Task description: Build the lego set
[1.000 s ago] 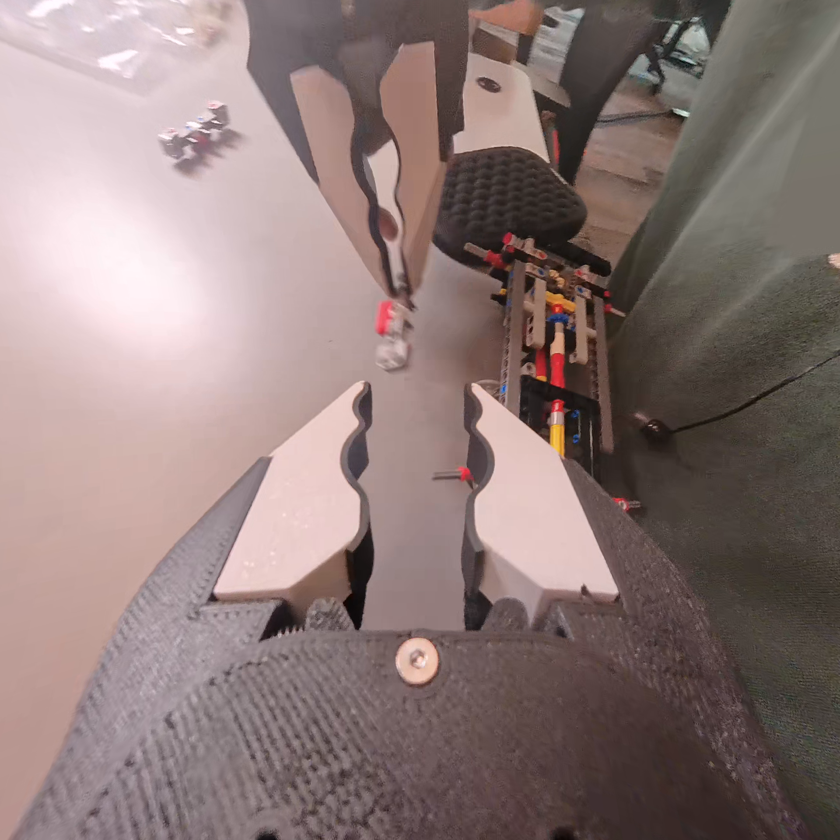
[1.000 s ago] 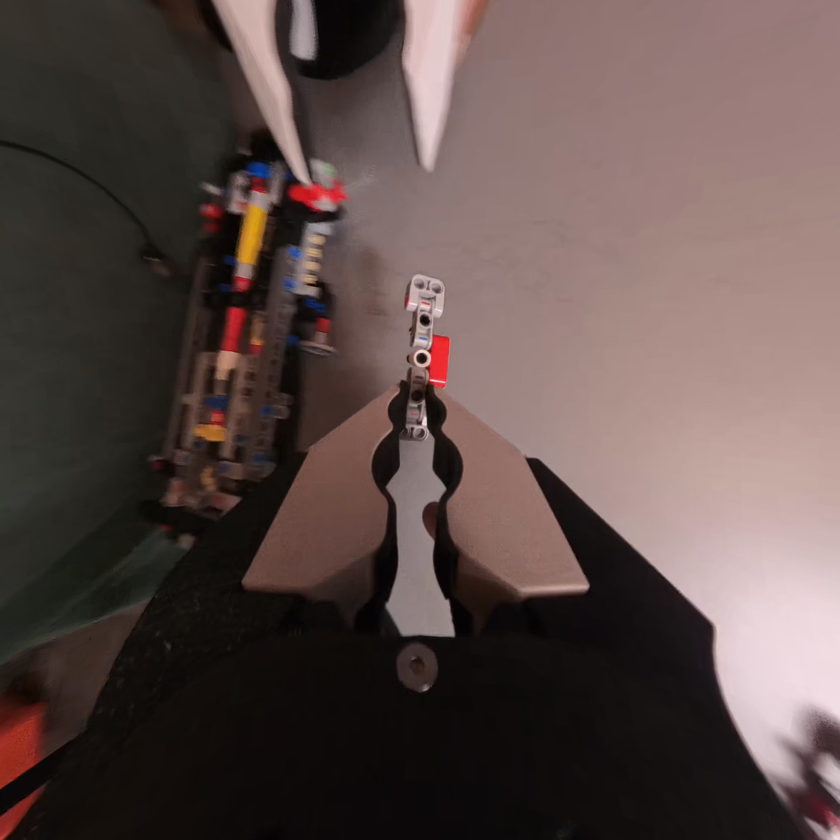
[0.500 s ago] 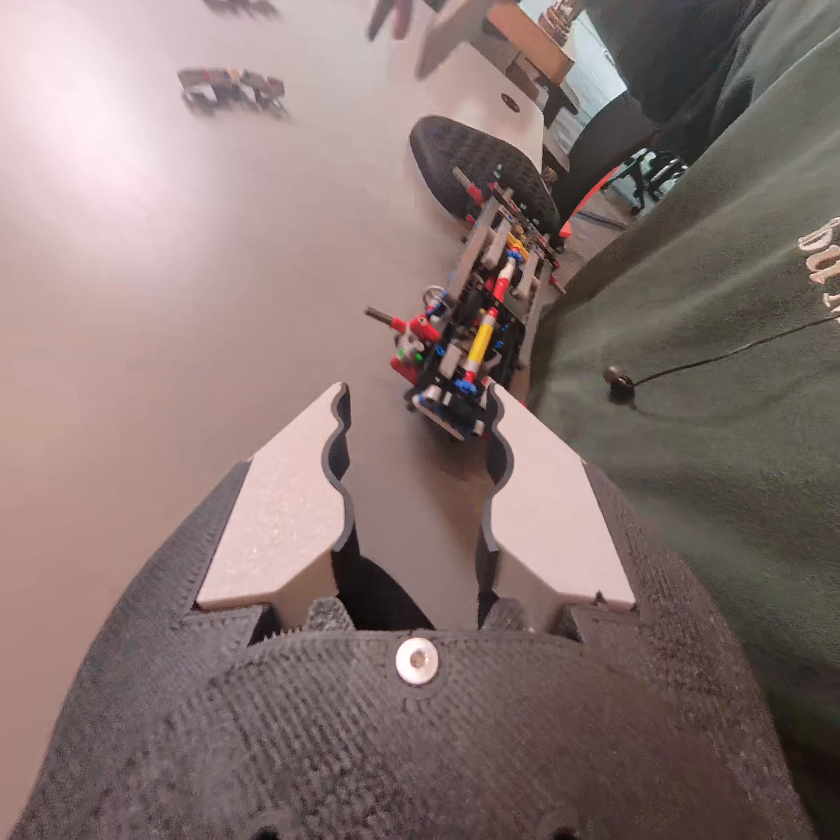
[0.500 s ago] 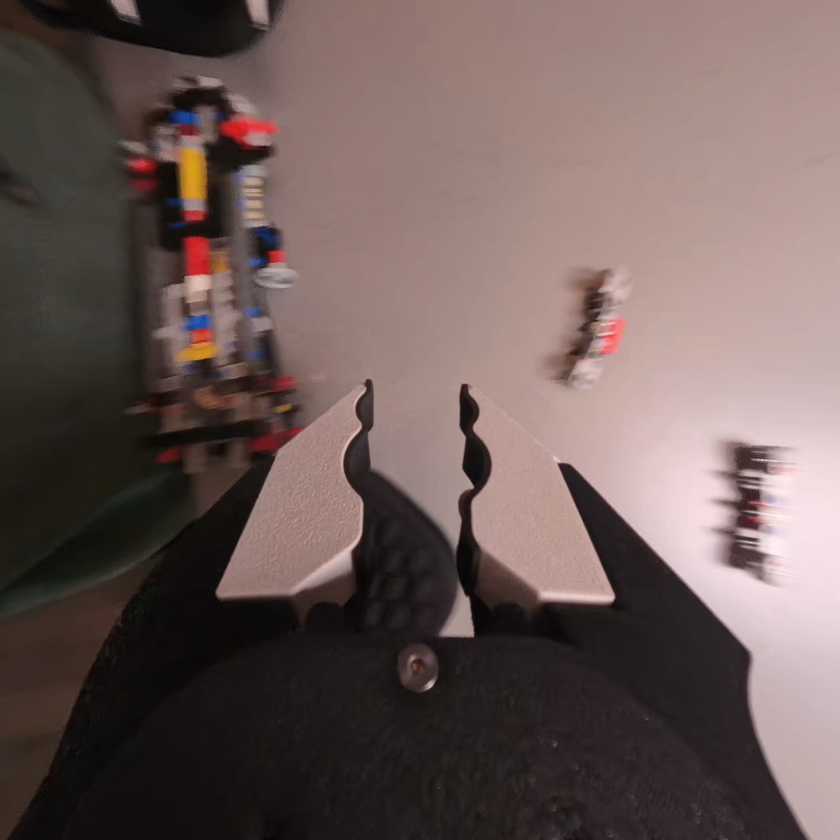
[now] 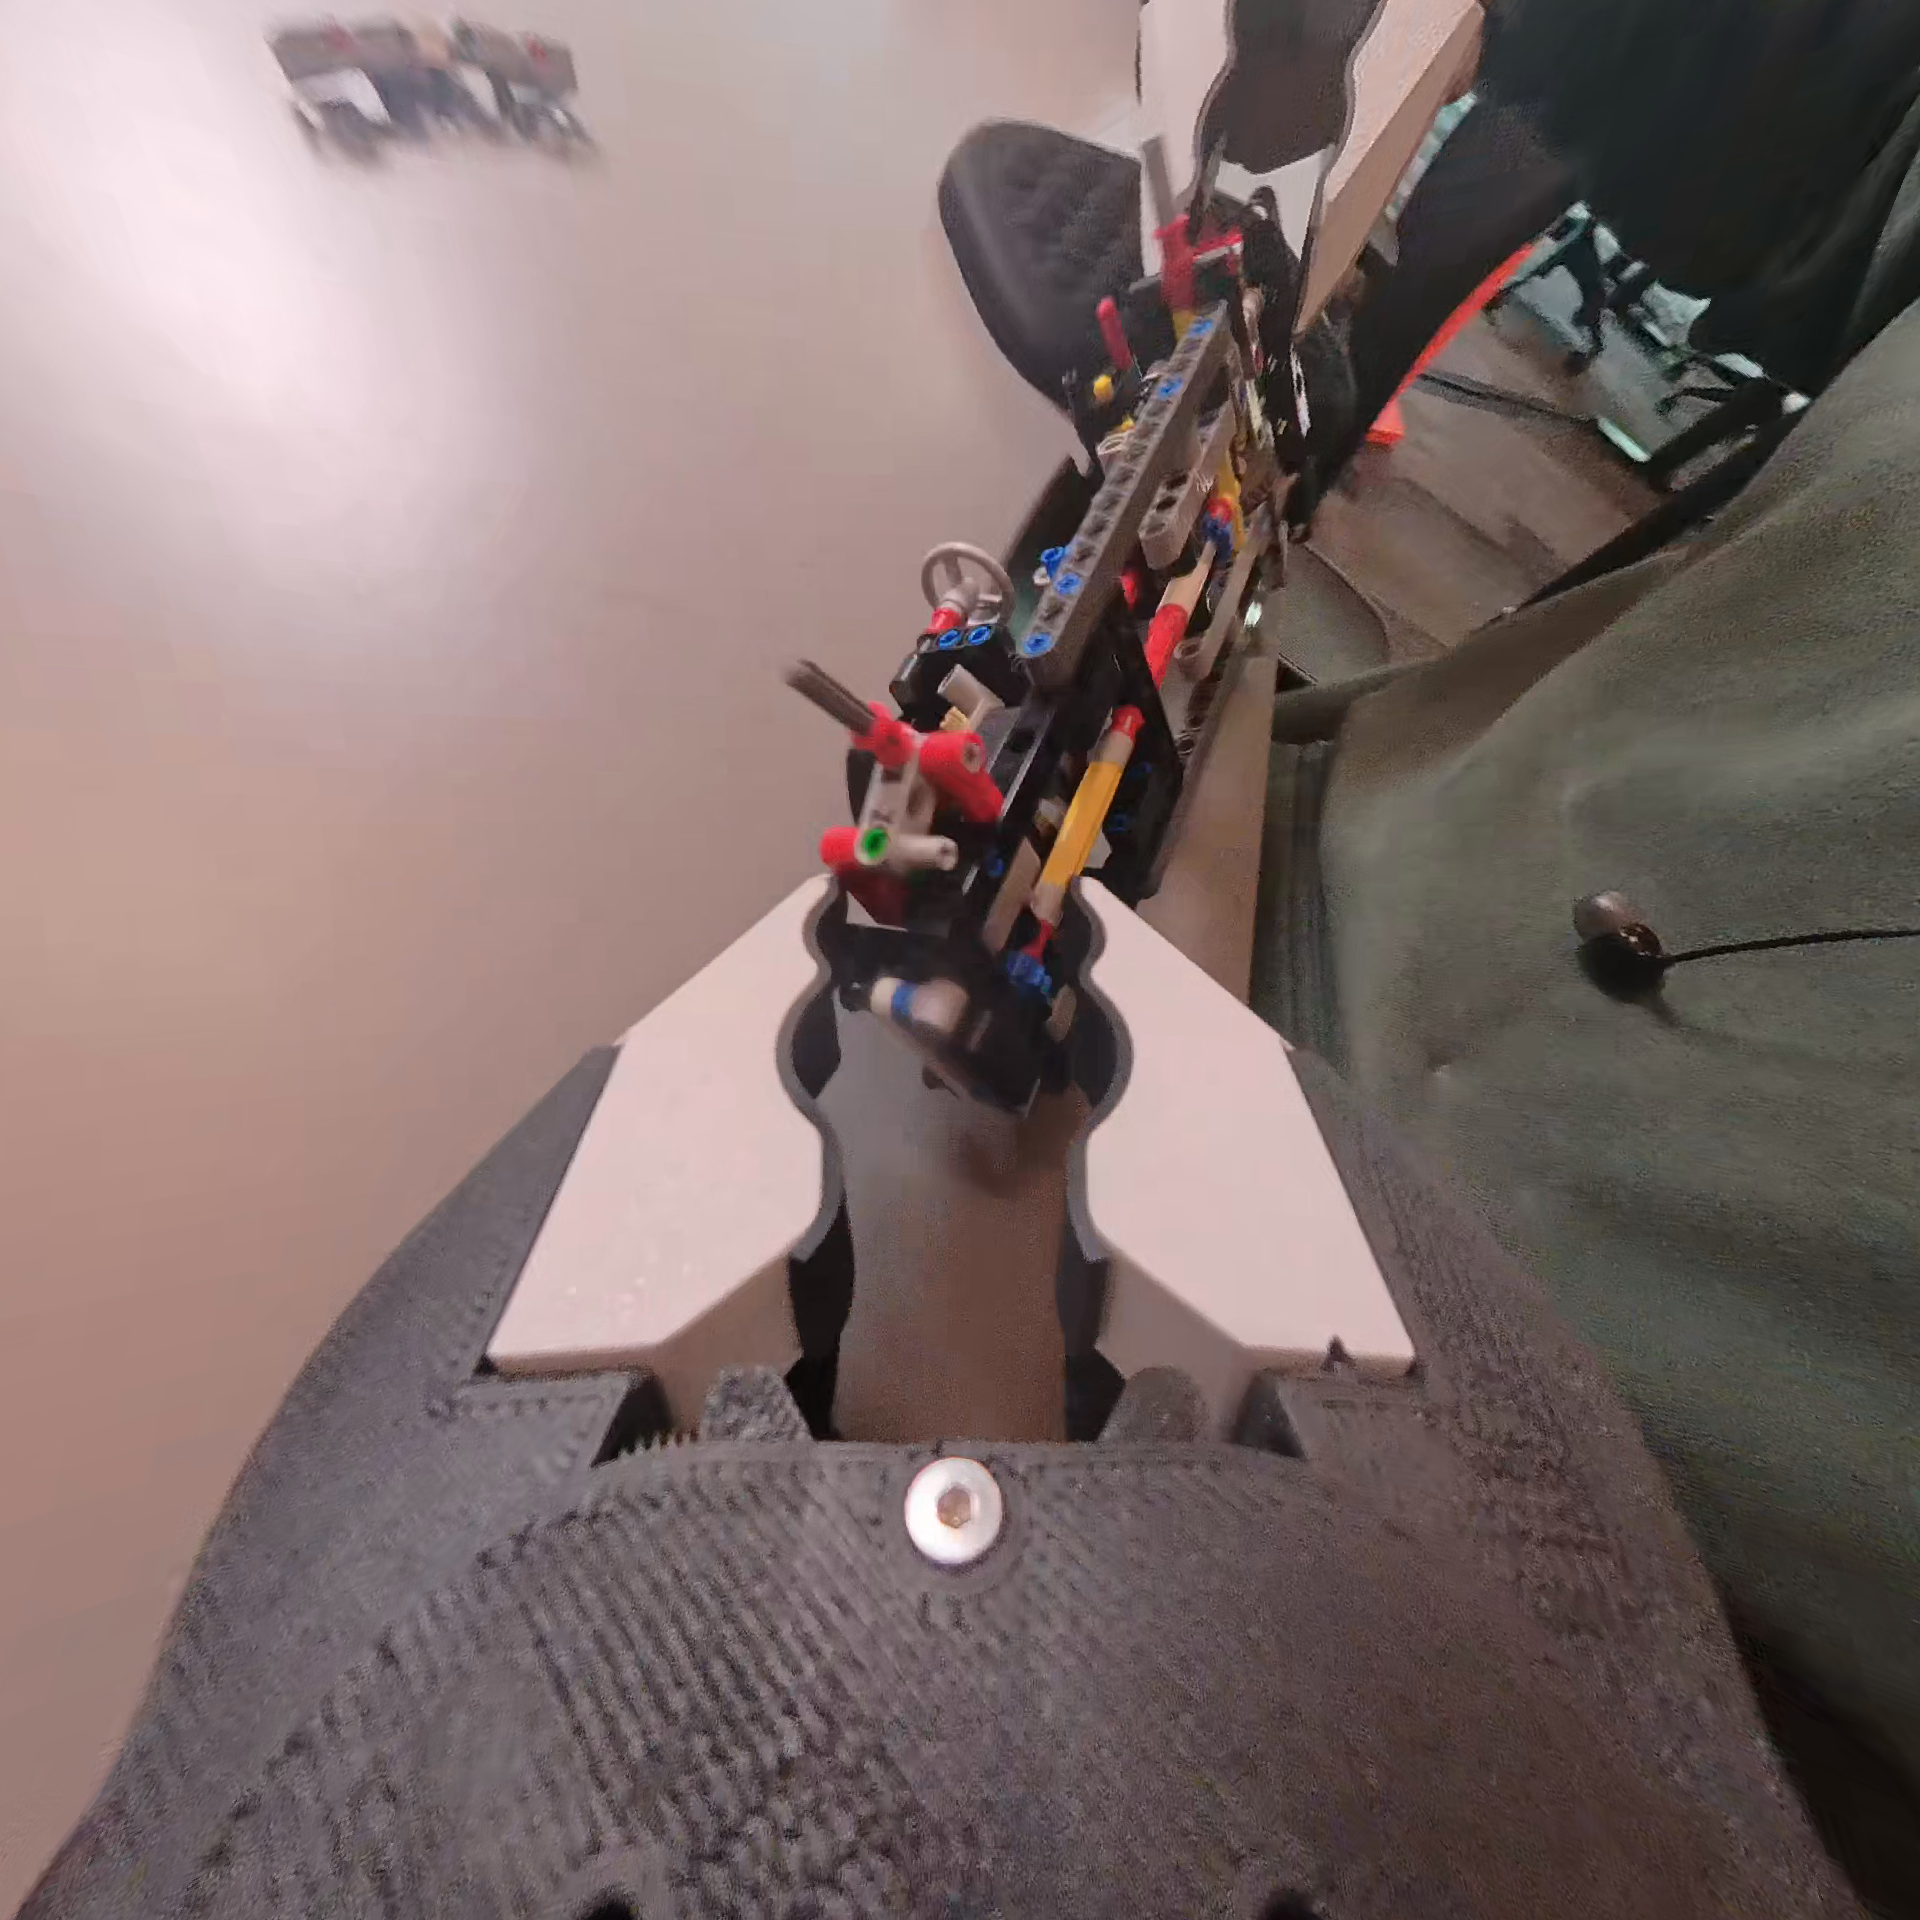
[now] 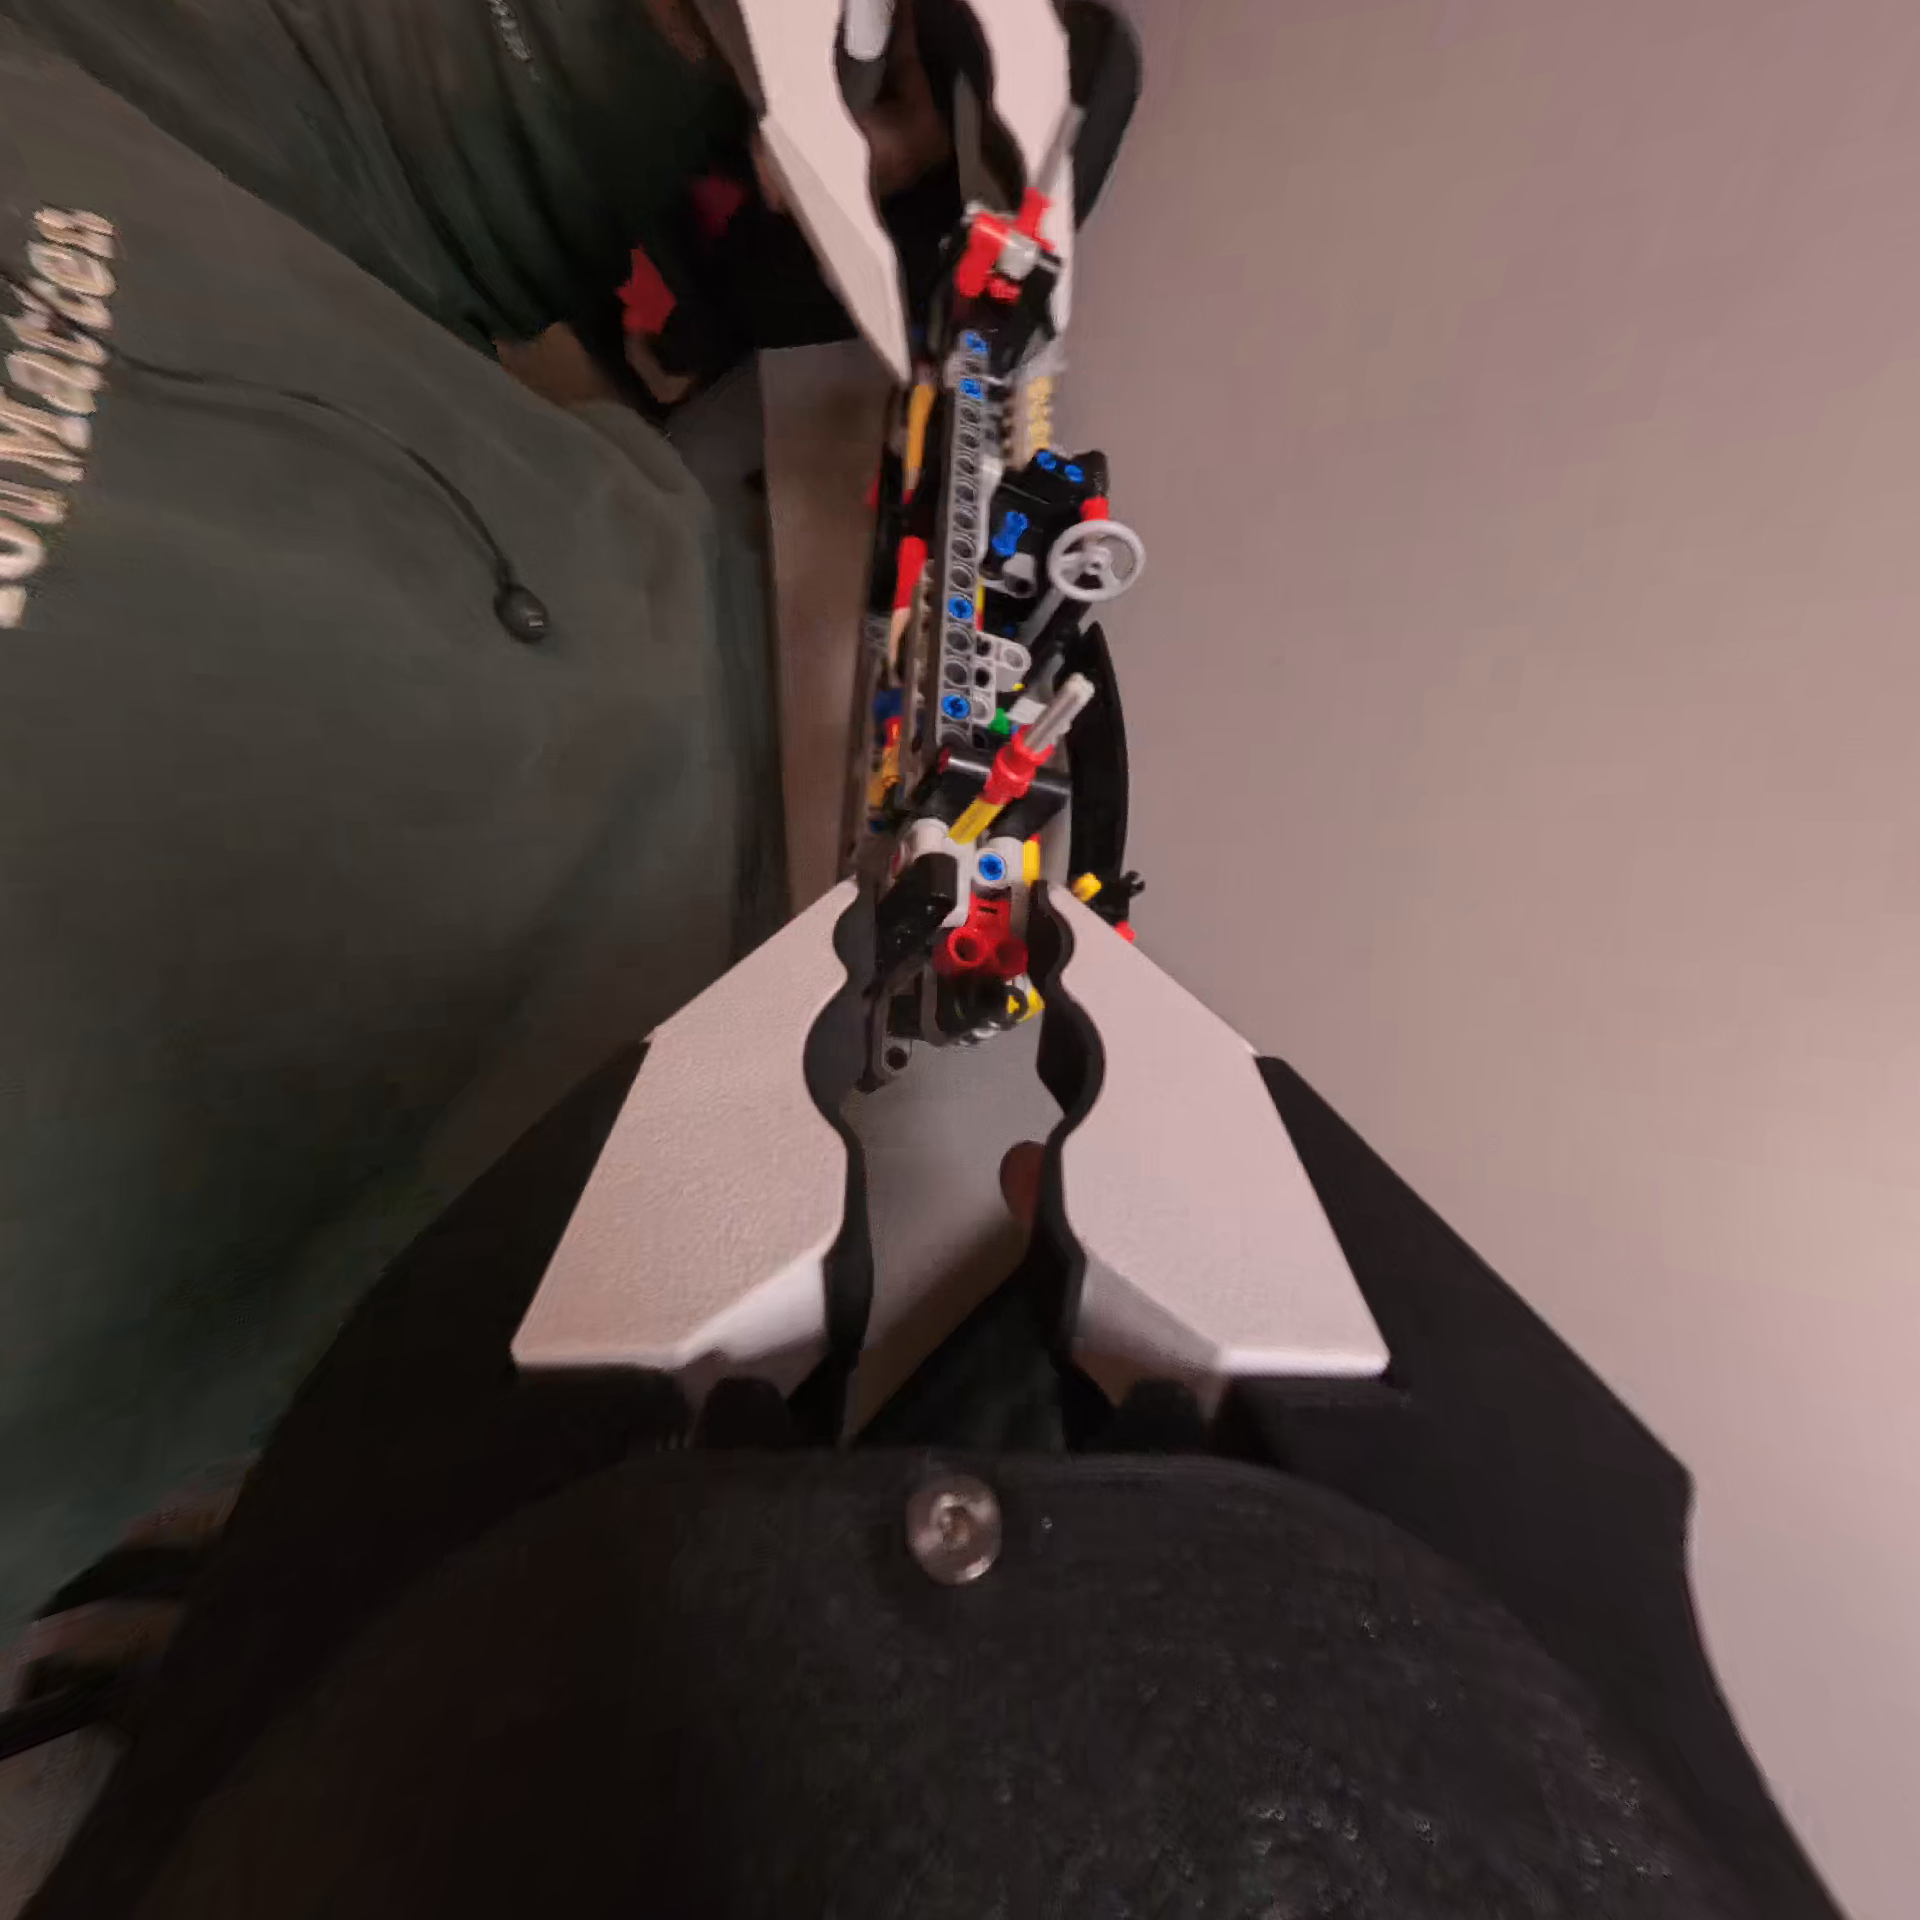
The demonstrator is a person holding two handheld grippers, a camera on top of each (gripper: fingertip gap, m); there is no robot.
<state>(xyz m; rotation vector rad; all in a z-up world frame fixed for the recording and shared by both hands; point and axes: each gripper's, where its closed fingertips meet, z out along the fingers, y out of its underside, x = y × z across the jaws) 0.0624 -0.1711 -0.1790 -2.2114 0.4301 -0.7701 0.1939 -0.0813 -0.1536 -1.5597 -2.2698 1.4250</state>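
Between your left tongs, one end of the long lego chassis is sitting, and the two fingers are pinching its black frame from either side. At the opposite end your right tongs are gripping the same chassis, their fingers closing on the black and red parts there. You are holding the model tilted on its long edge, raised off the surface near its front edge; whether any part is touching the surface cannot be told.

Along the chassis a grey studded beam is running lengthwise, with blue pins showing in its holes. A small grey steering wheel is projecting from the side that faces the open surface. A yellow and red shaft is lying inside the frame. A red connector cluster with a dark axle is standing out just beyond your left tongs.

Farther off, a black textured pad is lying behind the model. A blurred row of small loose parts is resting well apart on the surface. Your dark green sweatshirt is filling the near side, its drawstring tip hanging down.
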